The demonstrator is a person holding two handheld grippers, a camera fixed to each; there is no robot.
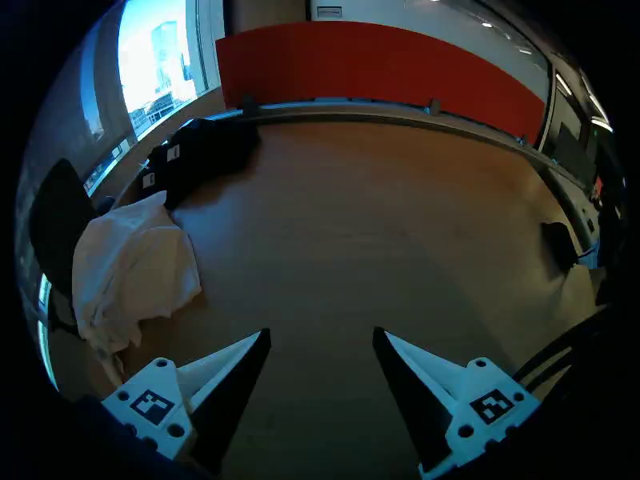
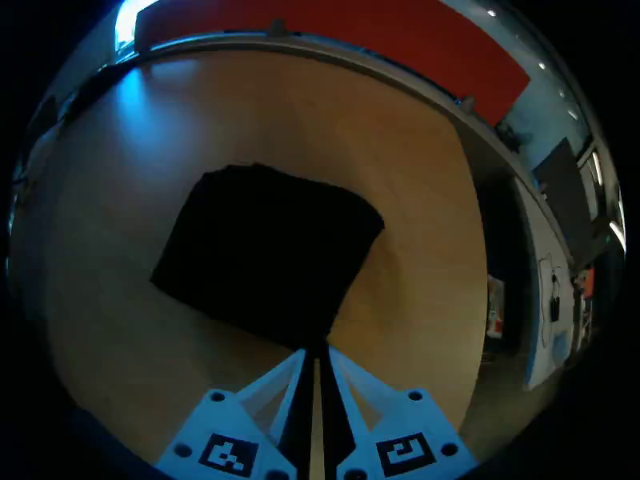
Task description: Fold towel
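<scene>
Jaws on your right gripper [image 2: 318, 352] sit nearly closed at the near corner of the dark towel [image 2: 264, 248], flat on the worktop [image 2: 416, 264], your left gripper's [image 1: 320, 336] wide open and empty; it looks soft and limp, so pinch corners.

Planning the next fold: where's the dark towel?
In the right gripper view, the dark towel lies flat on the table, its near corner at the tips of the right gripper.
</scene>
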